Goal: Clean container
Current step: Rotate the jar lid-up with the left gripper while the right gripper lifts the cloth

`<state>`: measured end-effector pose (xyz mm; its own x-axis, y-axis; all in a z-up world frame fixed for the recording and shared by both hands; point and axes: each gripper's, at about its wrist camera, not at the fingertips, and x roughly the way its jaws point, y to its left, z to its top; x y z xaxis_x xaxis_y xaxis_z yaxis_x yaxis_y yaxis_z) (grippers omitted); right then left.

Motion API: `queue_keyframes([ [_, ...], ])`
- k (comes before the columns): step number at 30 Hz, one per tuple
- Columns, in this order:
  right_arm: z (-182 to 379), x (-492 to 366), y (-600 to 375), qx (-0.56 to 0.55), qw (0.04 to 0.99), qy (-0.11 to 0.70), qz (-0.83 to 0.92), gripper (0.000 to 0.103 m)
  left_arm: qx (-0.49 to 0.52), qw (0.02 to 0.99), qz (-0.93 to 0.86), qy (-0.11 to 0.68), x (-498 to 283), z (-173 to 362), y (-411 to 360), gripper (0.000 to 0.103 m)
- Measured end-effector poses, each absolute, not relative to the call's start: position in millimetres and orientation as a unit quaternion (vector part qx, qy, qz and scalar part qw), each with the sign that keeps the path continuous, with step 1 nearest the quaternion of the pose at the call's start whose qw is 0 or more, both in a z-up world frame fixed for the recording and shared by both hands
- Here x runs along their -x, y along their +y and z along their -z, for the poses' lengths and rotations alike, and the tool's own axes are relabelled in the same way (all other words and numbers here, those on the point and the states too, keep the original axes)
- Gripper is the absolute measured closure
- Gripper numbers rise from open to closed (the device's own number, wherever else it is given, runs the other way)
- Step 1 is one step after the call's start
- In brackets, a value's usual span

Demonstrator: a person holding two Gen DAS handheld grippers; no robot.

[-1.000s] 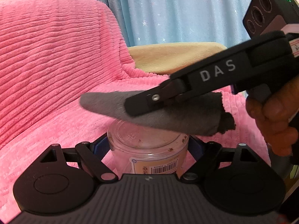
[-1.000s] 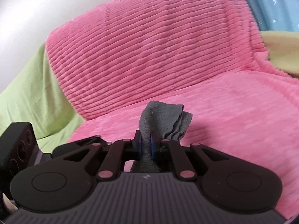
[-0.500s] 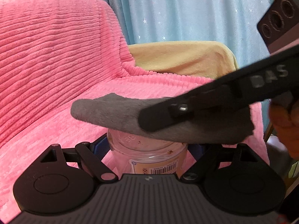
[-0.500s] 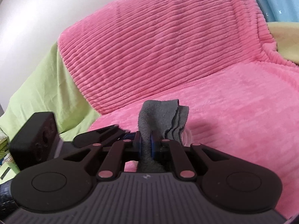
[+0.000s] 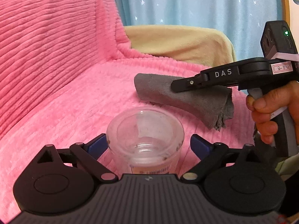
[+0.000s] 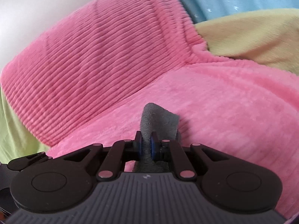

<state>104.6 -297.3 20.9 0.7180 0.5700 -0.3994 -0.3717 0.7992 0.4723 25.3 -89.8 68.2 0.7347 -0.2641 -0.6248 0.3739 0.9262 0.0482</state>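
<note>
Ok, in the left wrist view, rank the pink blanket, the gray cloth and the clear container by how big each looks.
1. pink blanket, filling most of the frame.
2 and 3. clear container and gray cloth cover similar areas. The container sits nearer the camera, between the fingers of the left hand-held gripper, so I would not rank these two.

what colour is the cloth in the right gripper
Grey. The cloth shows best in the left wrist view, pinched by the right gripper.
</note>
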Motion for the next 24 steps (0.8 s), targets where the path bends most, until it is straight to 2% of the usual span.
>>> queue_keyframes([
  [2, -23, -105, -300, -0.188, 0.908, 0.269, -0.260, 0.096, -0.090, 0.920, 0.178, 0.338, -32, -75, -91, 0.008],
  [4, -24, -105, -301, -0.189, 0.908, 0.270, -0.260, 0.096, -0.090, 0.913, 0.177, 0.356, -41, -79, -91, 0.017],
  [7, -20, -106, -303, -0.191, 0.908, 0.275, -0.253, 0.096, -0.115, 0.902, 0.179, 0.376, -56, -79, -95, 0.017],
  [10, -17, -111, -310, -0.202, 0.907, 0.278, -0.241, 0.096, -0.128, 0.914, 0.158, 0.350, -64, -85, -100, 0.017],
  [13, -15, -112, -310, -0.213, 0.905, 0.282, -0.236, 0.096, -0.088, 0.934, 0.132, 0.319, -68, -89, -89, 0.017],
  [19, -16, -114, -296, -0.210, 0.901, 0.287, -0.250, 0.096, -0.080, 0.925, 0.111, 0.355, -21, -73, -56, 0.017],
  [24, -17, -111, -291, -0.208, 0.900, 0.289, -0.250, 0.096, -0.087, 0.894, 0.112, 0.424, 14, -70, -38, 0.017],
])
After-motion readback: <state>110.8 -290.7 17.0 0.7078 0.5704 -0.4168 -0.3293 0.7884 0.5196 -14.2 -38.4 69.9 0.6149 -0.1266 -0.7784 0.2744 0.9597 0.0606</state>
